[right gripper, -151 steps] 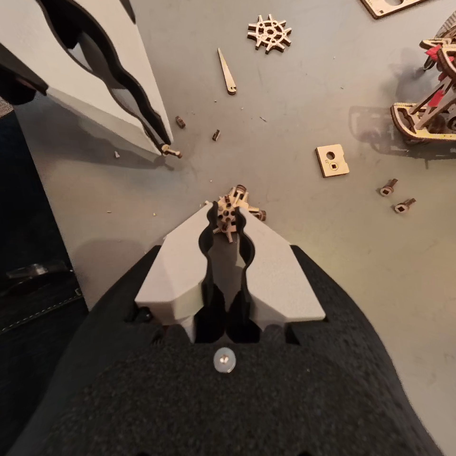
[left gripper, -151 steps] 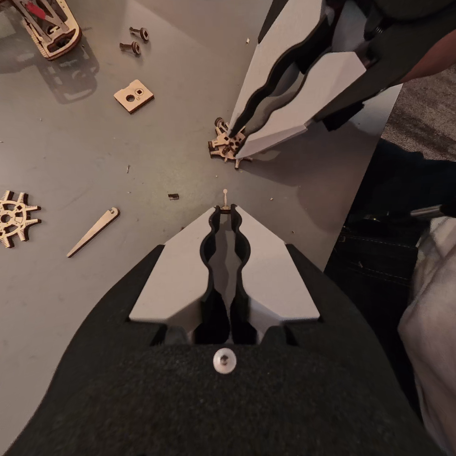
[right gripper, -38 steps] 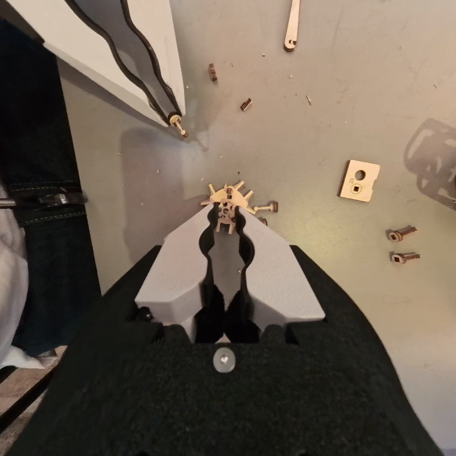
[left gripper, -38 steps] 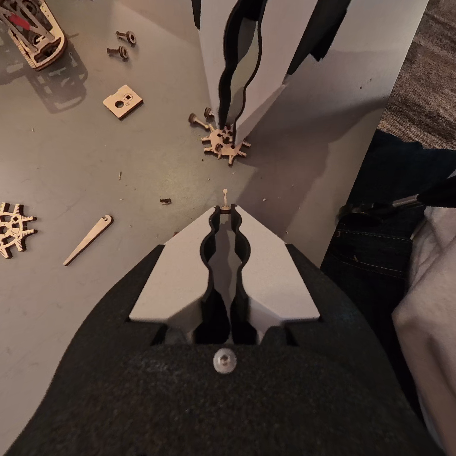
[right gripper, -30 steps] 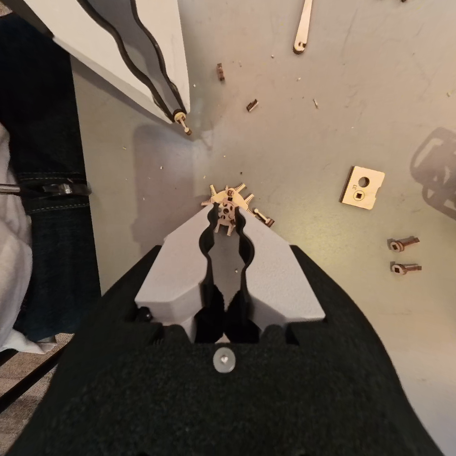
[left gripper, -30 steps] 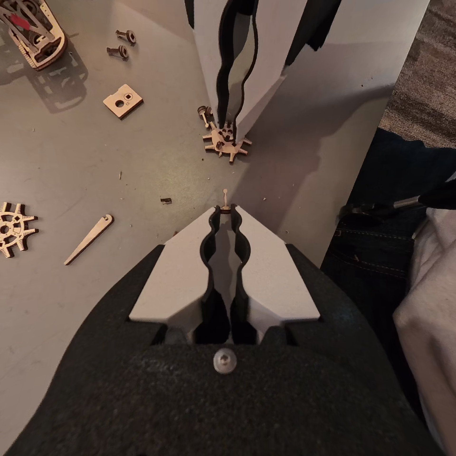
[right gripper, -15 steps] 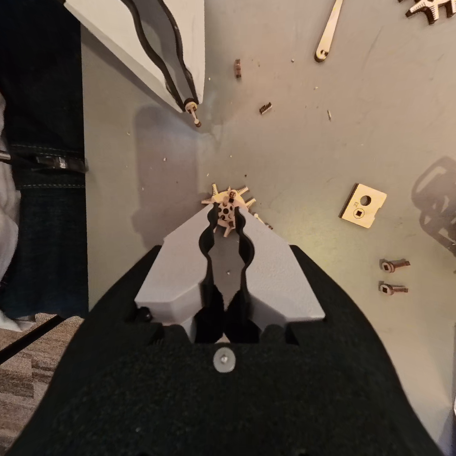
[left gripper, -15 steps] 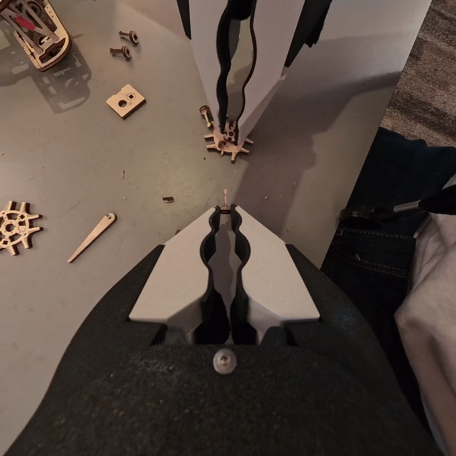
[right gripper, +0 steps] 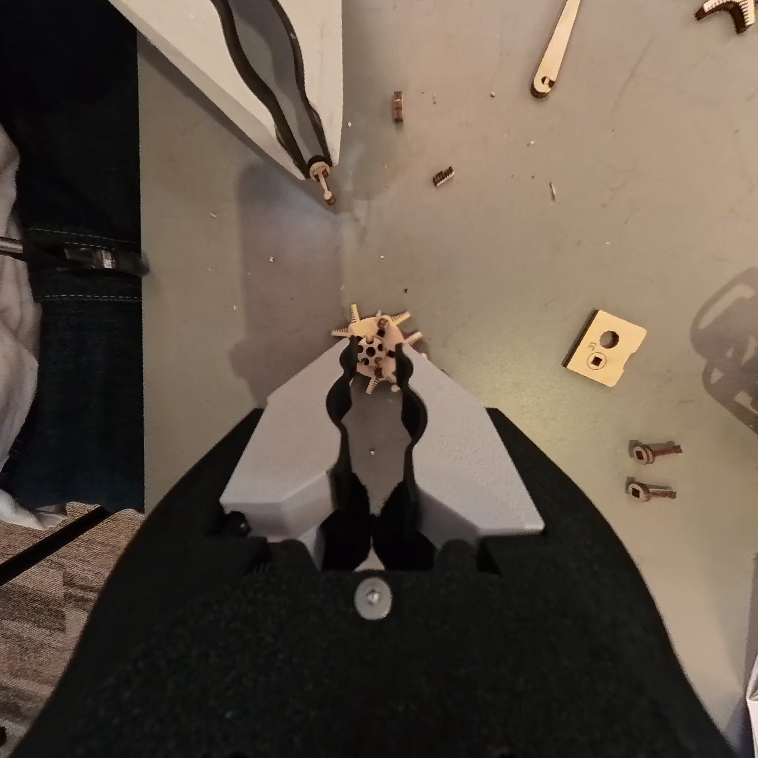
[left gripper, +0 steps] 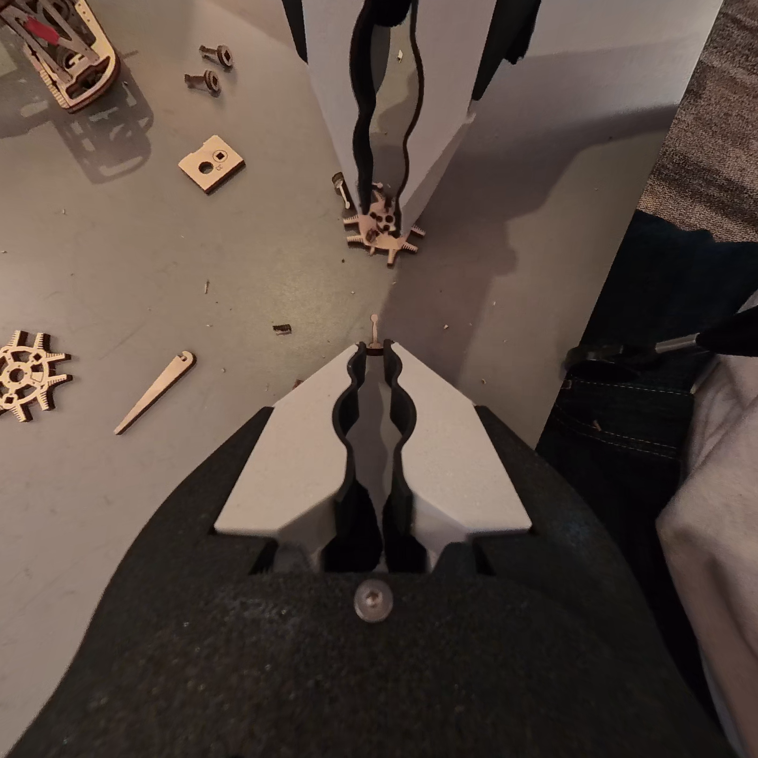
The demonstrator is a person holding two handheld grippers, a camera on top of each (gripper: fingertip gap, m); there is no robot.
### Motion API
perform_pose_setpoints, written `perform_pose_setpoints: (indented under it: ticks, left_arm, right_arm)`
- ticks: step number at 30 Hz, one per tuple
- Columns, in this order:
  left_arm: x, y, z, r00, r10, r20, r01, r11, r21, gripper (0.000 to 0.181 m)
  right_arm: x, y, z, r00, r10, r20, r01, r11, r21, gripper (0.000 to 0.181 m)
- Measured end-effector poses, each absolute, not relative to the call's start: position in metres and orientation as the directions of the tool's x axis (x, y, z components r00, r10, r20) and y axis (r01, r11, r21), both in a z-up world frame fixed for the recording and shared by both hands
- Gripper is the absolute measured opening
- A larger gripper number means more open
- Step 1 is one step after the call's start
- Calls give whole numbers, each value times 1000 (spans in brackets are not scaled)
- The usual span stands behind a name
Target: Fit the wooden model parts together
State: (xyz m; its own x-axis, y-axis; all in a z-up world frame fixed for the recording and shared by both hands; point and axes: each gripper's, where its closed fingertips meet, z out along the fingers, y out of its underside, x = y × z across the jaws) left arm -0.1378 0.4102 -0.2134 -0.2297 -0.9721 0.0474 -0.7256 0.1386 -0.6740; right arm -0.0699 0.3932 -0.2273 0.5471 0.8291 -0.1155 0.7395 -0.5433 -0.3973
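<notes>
My right gripper [right gripper: 373, 357] is clamped on the small round hub with holes at the middle of a toothed wooden gear [right gripper: 379, 342], which it holds down against the grey tabletop [right gripper: 512, 254] near the edge closest to me. My left gripper [left gripper: 374, 349] is closed on the head of a tiny wooden pin [left gripper: 373, 328], whose thin shaft sticks forward out of the tips, above the tabletop and a short way from the gear; in the right wrist view the same pin [right gripper: 324, 182] points down toward the tabletop without touching the gear.

Largest of the loose things is a partly built wooden model [left gripper: 61, 53] with a red piece in it, at the far left corner in the left wrist view. Nearer lies a second spoked gear [left gripper: 24, 375], flat and well apart from the held one. Beside it rests a long tapered wooden sliver [left gripper: 156, 391] with a hooked end. A square plate [left gripper: 211, 163] with two holes lies between the model and the held gear. Two dark stubby pegs [left gripper: 209, 67] lie side by side beyond the plate. One more small peg [left gripper: 341, 186] lies just beside the right gripper tips. Fine wood crumbs are scattered across the tabletop
</notes>
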Motion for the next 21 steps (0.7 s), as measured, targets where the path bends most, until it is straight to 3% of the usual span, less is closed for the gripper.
perform_pose_setpoints:
  ticks: [1,6,15,21]
  left_arm:
    - [-138,410,-213,-229,-972,49,-726,137,-674,6]
    - [-138,411,-213,-228,-972,52,-725,133,-676,6]
    - [-138,412,-214,-225,-973,55,-726,130,-675,6]
    - [-139,413,-213,-220,-973,62,-723,120,-680,6]
  right_arm:
    - [-70,393,-227,548,828,-120,737,-546,-398,18]
    - [-71,392,-224,541,832,-126,735,-540,-410,24]
    - [-37,409,-207,656,750,-87,591,-582,-559,25]
    - [-34,410,-208,548,816,-184,433,-465,-772,26]
